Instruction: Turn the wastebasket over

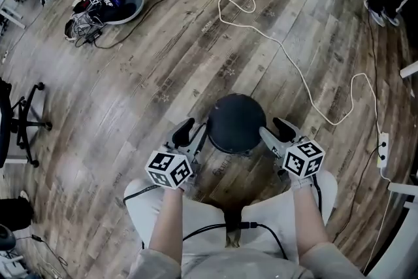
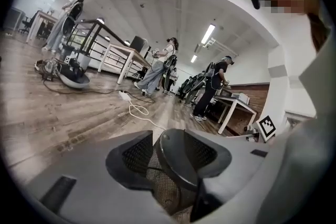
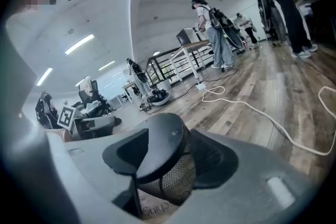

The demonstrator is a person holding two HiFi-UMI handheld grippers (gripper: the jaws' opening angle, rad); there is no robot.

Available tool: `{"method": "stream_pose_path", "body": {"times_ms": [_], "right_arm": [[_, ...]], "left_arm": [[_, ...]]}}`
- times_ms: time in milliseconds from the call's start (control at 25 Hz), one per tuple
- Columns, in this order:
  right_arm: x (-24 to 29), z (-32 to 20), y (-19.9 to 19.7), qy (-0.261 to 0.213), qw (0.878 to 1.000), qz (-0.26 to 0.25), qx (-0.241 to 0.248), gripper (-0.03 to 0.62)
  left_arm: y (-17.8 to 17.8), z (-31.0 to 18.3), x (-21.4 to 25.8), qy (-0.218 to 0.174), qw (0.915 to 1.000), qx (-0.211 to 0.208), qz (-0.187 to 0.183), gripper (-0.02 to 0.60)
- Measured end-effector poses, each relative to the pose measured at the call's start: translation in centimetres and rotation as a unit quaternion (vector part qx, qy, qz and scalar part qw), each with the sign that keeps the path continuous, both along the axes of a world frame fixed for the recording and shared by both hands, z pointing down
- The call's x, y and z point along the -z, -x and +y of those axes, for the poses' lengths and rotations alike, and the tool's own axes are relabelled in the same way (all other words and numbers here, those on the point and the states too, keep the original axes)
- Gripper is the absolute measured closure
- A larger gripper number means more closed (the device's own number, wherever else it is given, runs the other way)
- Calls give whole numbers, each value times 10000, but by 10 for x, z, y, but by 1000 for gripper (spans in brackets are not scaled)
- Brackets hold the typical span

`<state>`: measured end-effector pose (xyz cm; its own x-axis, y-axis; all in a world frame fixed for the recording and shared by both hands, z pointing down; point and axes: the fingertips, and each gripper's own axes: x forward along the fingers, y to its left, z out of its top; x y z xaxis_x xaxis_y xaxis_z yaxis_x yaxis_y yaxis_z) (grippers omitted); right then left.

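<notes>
– Wastebasket [image 1: 236, 122] whereabouts?
– On the plank floor [image 1: 163, 62], bottom up. Its solid dark base faces the head camera and its black mesh wall runs down to the boards. It stands just in front of the person's light trousers [image 1: 140, 206].
– And the 2 grippers?
– 1 on each side of the wastebasket. The left gripper [image 1: 192, 134] sits at its left flank and the right gripper [image 1: 277, 131] at its right flank, both low and aimed inward at it.
– Holding it?
– No. In the left gripper view the jaws stand partly apart with the wastebasket's base edge and mesh between them, and the pads do not press on it. In the right gripper view the jaws are spread wide, again with the base and mesh wall between them, and nothing is gripped.
– Anything else around it?
– A white cable [image 1: 281, 44] snakes over the floor beyond the wastebasket and to its right. A round dish [image 1: 121, 6] piled with cords lies well beyond it to the left.
</notes>
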<state>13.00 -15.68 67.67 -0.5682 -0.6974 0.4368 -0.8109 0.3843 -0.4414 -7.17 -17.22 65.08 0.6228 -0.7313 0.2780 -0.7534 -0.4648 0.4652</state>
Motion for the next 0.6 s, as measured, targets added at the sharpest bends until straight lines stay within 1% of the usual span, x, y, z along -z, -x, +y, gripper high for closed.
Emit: {"method": "stream_pose_path", "body": {"times_ms": [80, 160, 240, 360, 480, 600], "right_arm": [[-13, -6, -1, 188, 9993, -287, -152, 355], [-22, -11, -2, 417, 9968, -609, -297, 355], [-30, -13, 0, 639, 9936, -853, -361, 353], [-40, -12, 7, 923, 9909, -948, -252, 352], [-44, -10, 14, 1043, 9902, -923, -119, 348], [-41, -10, 16, 932, 9931, -707, -29, 348]], "left_arm": [[-2, -6, -18, 316, 9992, -90, 207, 380], [-7, -11, -33, 647, 9969, -208, 399, 373], [-12, -12, -47, 946, 9937, -350, 478, 373], [-21, -14, -61, 1256, 9889, -578, 547, 373], [-33, -9, -65, 1326, 9862, -813, 575, 373], [-33, -6, -62, 1150, 9888, -833, 459, 376]]}}
